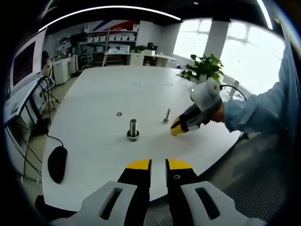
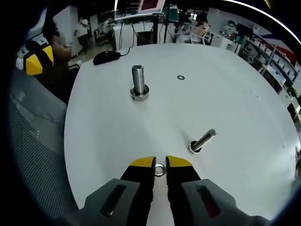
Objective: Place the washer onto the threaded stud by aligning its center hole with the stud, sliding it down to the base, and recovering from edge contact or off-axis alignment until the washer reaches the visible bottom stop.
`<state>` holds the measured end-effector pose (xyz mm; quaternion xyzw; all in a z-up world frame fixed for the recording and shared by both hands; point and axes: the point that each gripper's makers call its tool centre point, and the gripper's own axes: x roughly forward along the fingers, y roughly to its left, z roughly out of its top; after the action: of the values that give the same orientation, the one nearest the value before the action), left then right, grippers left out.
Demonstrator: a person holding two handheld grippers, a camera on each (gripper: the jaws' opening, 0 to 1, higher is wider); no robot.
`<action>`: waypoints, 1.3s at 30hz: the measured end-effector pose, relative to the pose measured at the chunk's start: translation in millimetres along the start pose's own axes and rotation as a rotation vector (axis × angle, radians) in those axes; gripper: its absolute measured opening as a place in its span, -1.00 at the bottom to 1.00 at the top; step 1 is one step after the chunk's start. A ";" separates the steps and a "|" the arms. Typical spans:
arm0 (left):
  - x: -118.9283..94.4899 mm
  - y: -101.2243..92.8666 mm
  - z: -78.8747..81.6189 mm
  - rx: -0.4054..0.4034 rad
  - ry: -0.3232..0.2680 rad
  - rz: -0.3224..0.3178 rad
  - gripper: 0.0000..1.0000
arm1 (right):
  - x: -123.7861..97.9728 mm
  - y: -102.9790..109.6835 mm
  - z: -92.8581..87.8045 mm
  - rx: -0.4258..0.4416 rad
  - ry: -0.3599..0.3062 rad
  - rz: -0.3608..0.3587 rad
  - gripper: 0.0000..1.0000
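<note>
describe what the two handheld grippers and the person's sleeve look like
The left gripper and right gripper each have black jaws with yellow tips and light grey slotted housings. In the left gripper view, the right gripper carries a white rounded body, held by a person in a light blue sleeve.

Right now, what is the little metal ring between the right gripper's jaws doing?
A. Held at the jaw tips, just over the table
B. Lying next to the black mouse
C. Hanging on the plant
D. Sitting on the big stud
A: in the right gripper view, the washer sits pinched between the right gripper's yellow jaw tips, away from the upright stud.
</note>
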<state>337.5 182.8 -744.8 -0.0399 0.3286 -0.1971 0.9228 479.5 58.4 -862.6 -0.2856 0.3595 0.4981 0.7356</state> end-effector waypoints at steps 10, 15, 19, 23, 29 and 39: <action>0.3 -0.7 0.1 0.005 -0.001 -0.001 -0.81 | -10.3 -3.6 -13.2 0.031 0.014 0.004 -0.75; 0.1 -0.7 0.1 0.005 -0.001 -0.001 -0.81 | -6.4 3.8 -15.4 0.031 0.019 0.029 -0.67; 0.0 -0.5 0.3 0.004 -0.003 0.000 -0.81 | -1.3 7.9 -21.1 0.042 0.037 0.046 -0.63; 0.2 -0.2 0.4 0.001 -0.004 0.001 -0.81 | -1.3 6.0 -23.4 0.040 0.035 0.042 -0.64; 0.5 -0.7 -0.3 0.002 0.001 -0.002 -0.81 | 0.9 3.1 -20.4 0.041 0.026 0.034 -0.70; 0.3 -0.2 -0.7 0.001 0.003 0.000 -0.81 | 0.2 3.3 -19.4 0.043 0.026 0.036 -0.78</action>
<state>337.2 182.5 -745.5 -0.0394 0.3297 -0.1973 0.9224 471.8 44.5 -874.2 -0.2695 0.3847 0.4997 0.7278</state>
